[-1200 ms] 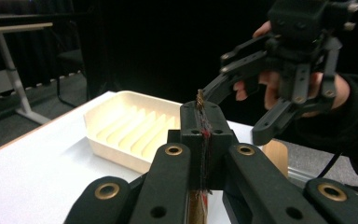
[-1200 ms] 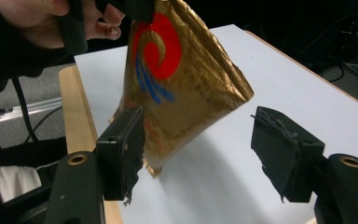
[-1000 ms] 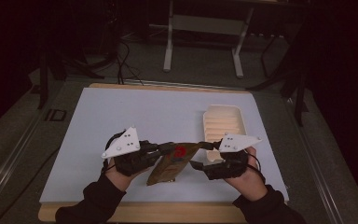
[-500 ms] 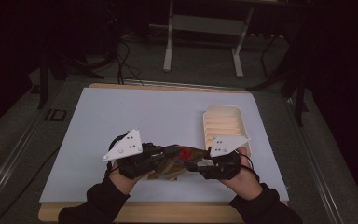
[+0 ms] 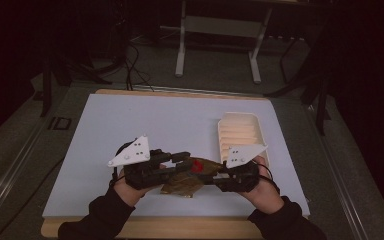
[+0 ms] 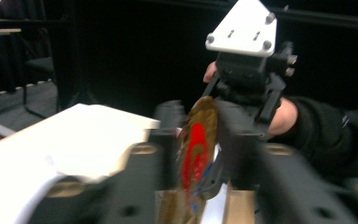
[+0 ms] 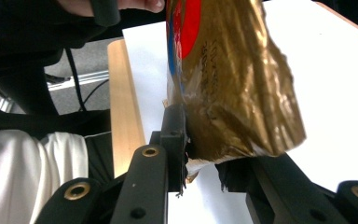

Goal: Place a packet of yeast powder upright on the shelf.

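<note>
Right claw (image 7: 200, 154): I am clenching the pouch (image 7: 233, 88) edge.
Left claw (image 5: 180, 162): I am releasing the pouch's other end, jaws just opening.
Risk: pouch is sagging toward the tray (image 5: 240, 130), slipping.

Cream ribbed tray (image 5: 240, 131), white tabletop (image 5: 145, 125)

From where I stand, nothing can be read. The gold packet (image 7: 233, 84) carries a red patch with blue edging and some faint dark print, but the letters are too blurred to make out.
</note>
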Motion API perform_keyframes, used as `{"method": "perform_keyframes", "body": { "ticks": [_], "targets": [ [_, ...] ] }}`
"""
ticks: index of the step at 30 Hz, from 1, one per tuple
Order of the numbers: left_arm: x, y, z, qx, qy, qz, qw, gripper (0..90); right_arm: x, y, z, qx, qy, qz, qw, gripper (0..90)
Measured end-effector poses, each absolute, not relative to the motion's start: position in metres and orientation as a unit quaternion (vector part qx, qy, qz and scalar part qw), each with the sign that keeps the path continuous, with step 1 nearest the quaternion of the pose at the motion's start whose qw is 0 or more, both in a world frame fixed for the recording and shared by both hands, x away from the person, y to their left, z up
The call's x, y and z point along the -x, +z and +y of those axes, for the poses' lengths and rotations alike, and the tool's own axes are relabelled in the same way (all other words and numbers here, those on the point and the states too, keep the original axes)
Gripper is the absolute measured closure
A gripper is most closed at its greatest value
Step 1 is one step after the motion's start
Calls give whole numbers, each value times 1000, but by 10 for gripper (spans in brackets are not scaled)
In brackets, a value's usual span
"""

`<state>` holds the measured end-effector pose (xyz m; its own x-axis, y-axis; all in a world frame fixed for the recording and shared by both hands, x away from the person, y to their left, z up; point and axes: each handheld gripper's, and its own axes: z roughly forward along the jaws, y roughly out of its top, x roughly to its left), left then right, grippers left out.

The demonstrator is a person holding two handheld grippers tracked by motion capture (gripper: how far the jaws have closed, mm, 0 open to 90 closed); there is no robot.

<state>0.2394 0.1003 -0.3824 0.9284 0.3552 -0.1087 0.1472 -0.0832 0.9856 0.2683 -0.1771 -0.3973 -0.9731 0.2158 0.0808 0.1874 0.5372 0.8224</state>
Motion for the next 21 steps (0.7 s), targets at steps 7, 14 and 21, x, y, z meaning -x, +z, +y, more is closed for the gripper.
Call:
{"method": "perform_keyframes", "body": {
  "ticks": [7, 14, 21],
  "targets": [
    [-237, -381, 105, -714, 115, 173, 669, 278, -272, -393, -183, -121, 469, 874, 29, 754],
    [-238, -390, 114, -724, 122, 184, 654, 150, -276, -376, -197, -121, 487, 864, 50, 755],
    [-242, -410, 119, -745, 123, 199, 625, 150, -287, -357, -212, -118, 499, 855, 78, 755]
  ]
}}
